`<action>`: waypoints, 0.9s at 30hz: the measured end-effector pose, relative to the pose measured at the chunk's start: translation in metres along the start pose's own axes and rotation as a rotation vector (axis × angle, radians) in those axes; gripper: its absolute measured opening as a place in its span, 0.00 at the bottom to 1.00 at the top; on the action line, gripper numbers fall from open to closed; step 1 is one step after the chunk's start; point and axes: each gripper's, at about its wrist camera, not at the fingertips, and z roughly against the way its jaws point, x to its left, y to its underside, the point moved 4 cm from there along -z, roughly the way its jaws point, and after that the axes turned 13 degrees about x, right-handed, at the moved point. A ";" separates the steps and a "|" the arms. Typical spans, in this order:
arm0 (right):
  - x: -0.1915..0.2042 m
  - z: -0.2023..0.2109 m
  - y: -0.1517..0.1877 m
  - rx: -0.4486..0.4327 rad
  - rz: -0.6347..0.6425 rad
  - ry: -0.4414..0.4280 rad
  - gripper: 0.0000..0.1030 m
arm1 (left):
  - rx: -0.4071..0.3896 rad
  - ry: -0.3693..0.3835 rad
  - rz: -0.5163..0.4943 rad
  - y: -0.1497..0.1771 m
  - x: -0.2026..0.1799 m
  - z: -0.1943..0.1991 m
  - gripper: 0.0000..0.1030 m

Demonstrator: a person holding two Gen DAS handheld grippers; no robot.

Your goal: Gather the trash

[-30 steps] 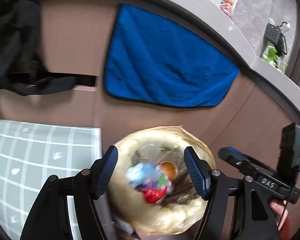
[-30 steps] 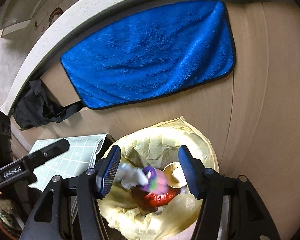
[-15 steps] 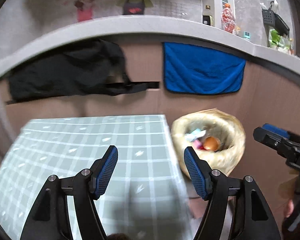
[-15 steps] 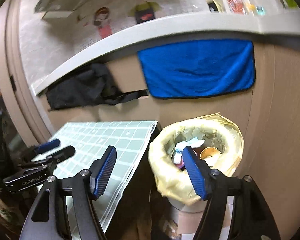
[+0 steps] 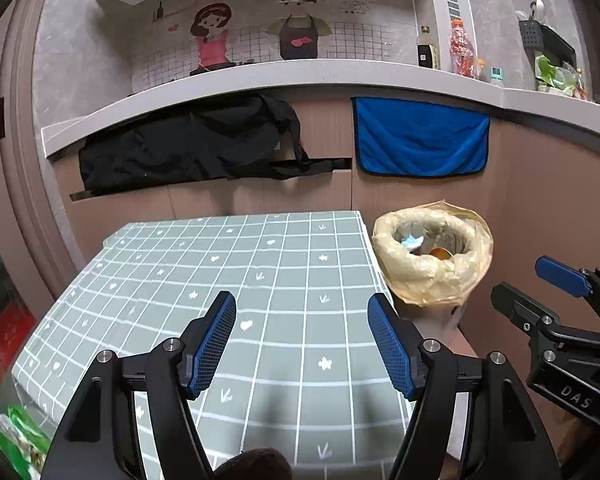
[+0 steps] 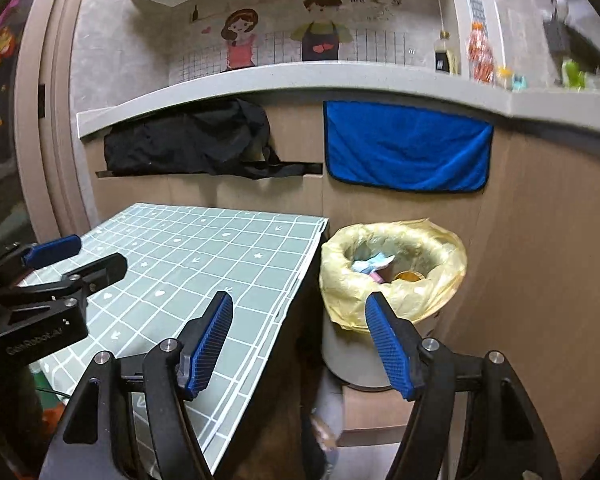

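A bin lined with a yellow bag (image 5: 432, 276) (image 6: 392, 276) stands on the floor beside the table's right edge, holding pale blue wrappers (image 6: 370, 262) and an orange round thing (image 5: 440, 253). My left gripper (image 5: 302, 338) hovers open over the green checked tablecloth (image 5: 236, 276), nothing between its blue pads. My right gripper (image 6: 300, 334) is open and empty too, hanging over the table's right edge with the bin just beyond its right finger. Each gripper shows in the other's view: the right one (image 5: 540, 292) at the right, the left one (image 6: 76, 256) at the left.
A grey counter (image 5: 300, 76) runs behind the table, with a blue towel (image 5: 420, 140) and black cloth (image 5: 188, 148) hanging from it. Bottles (image 5: 460, 48) stand on the counter. A cardboard box (image 6: 376, 412) sits under the bin. A green packet (image 5: 16, 440) lies low left.
Both grippers have pulled back and left from above the bin. The bin has shrunk toward the right, and the table and counter have come into view. Both stay empty.
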 end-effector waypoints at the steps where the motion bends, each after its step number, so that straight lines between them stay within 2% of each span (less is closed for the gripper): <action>1: 0.003 0.005 0.002 -0.012 0.003 0.010 0.64 | 0.006 0.004 0.003 0.005 0.001 0.004 0.67; 5: 0.006 0.021 0.007 -0.046 -0.021 0.000 0.64 | 0.020 0.000 -0.004 0.015 0.004 0.012 0.67; 10: 0.014 0.031 0.010 -0.056 -0.013 0.014 0.64 | -0.005 -0.007 0.018 0.020 0.014 0.026 0.67; 17: 0.022 0.033 0.015 -0.053 -0.001 0.028 0.64 | -0.026 -0.010 0.025 0.023 0.020 0.036 0.67; 27: 0.014 0.036 0.015 -0.060 -0.026 0.029 0.64 | -0.028 -0.020 0.044 0.024 0.023 0.037 0.67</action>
